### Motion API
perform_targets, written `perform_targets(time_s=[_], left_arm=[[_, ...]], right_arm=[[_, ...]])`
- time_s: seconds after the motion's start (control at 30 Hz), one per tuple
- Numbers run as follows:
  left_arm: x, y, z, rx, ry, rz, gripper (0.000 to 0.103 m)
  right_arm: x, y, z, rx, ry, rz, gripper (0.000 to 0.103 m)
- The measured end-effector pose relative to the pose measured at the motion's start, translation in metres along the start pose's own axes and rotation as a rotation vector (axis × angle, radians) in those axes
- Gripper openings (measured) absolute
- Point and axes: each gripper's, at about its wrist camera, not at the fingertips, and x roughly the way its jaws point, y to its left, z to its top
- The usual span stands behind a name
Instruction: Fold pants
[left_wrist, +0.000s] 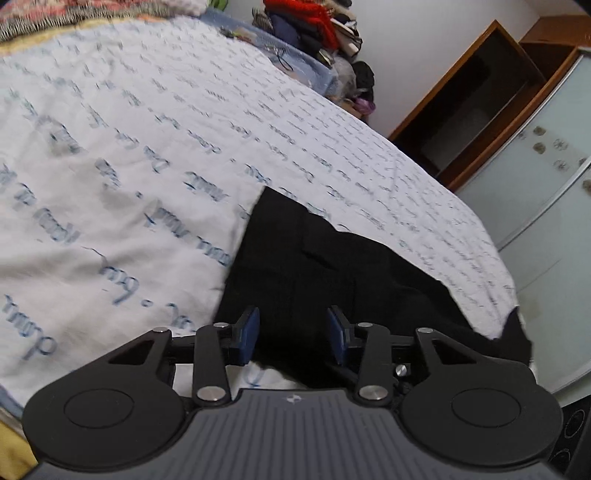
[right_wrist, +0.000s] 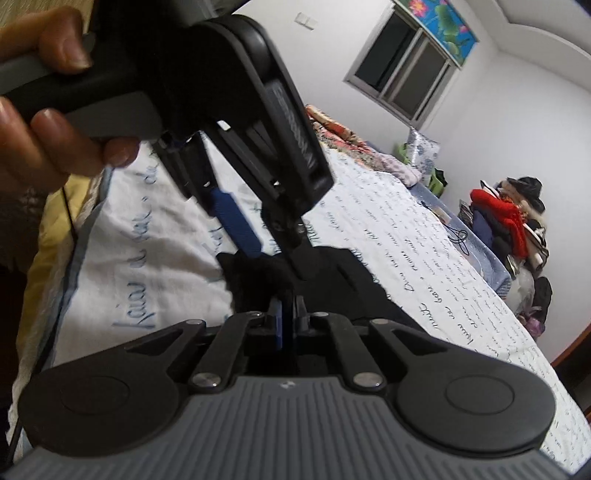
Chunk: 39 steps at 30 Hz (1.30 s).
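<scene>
The white bedsheet (left_wrist: 155, 122) under my fingers is covered in rows of blue cursive handwriting, upside down and blurred, so I cannot make out any word with certainty. A small white logo mark (left_wrist: 291, 398) sits on my left gripper's grey ribbed body, without letters.

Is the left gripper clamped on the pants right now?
No. In the left wrist view the left gripper has a clear gap between its blue pads, which hang over the black pants without pinching them.
</scene>
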Motion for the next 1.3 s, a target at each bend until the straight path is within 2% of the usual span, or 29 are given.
perform_targets(time_s=[0.1, 0.2, 0.3, 0.4, 0.5, 0.6, 0.77, 0.87, 0.9, 0.97, 1.03, 1.07, 1.17, 1.23, 1.27, 1.3], left_arm=[[-0.01, 0.005, 0.001, 0.007, -0.045, 0.05, 0.039], [-0.016, 0.014, 0.006, -0.029, -0.079, 0.069, 0.039], [-0.015, 0.015, 0.01, -0.036, -0.09, 0.096, 0.039], [-0.009, 0.003, 0.011, 0.0, -0.08, 0.085, 0.039], [-0.002, -0.017, 0.008, 0.073, -0.079, 0.079, 0.039], [0.008, -0.033, 0.005, 0.164, -0.086, 0.117, 0.039], [0.033, -0.041, -0.006, 0.288, 0.008, 0.195, 0.039], [0.032, -0.045, -0.016, 0.386, 0.017, 0.237, 0.039], [0.031, -0.046, -0.019, 0.414, 0.027, 0.245, 0.039], [0.029, -0.049, -0.021, 0.447, 0.043, 0.266, 0.039], [0.025, -0.057, -0.02, 0.461, 0.041, 0.283, 0.039], [0.022, -0.062, -0.019, 0.467, 0.029, 0.276, 0.039], [0.02, -0.085, -0.015, 0.487, -0.013, 0.219, 0.039], [0.028, -0.107, -0.015, 0.517, -0.014, 0.188, 0.039], [0.033, -0.117, -0.017, 0.532, -0.009, 0.175, 0.039], [0.039, -0.129, -0.019, 0.55, -0.001, 0.158, 0.04]], right_arm=[[0.003, 0.005, -0.003, -0.015, 0.012, 0.025, 0.006], [0.003, 0.008, -0.004, -0.026, 0.014, 0.03, 0.006], [0.011, 0.006, -0.007, -0.01, 0.037, 0.048, 0.006], [0.022, 0.006, -0.013, 0.004, 0.05, 0.055, 0.006], [0.008, 0.015, -0.011, -0.001, 0.011, 0.076, 0.006], [0.003, 0.019, -0.013, -0.007, 0.012, 0.103, 0.006], [0.003, 0.019, -0.019, 0.011, 0.022, 0.099, 0.007], [-0.021, 0.01, -0.016, 0.016, -0.002, 0.127, 0.009], [-0.033, 0.005, -0.016, 0.011, -0.01, 0.122, 0.01], [-0.057, -0.008, -0.022, 0.018, -0.008, 0.057, 0.016], [-0.077, -0.027, -0.034, 0.057, 0.01, -0.034, 0.034], [-0.084, -0.039, -0.043, 0.093, 0.026, -0.084, 0.037], [-0.099, -0.075, -0.071, 0.208, 0.11, -0.226, 0.038], [-0.104, -0.094, -0.09, 0.302, 0.181, -0.23, 0.039], [-0.104, -0.096, -0.098, 0.311, 0.235, -0.205, 0.039], [-0.105, -0.09, -0.105, 0.265, 0.291, -0.174, 0.039]])
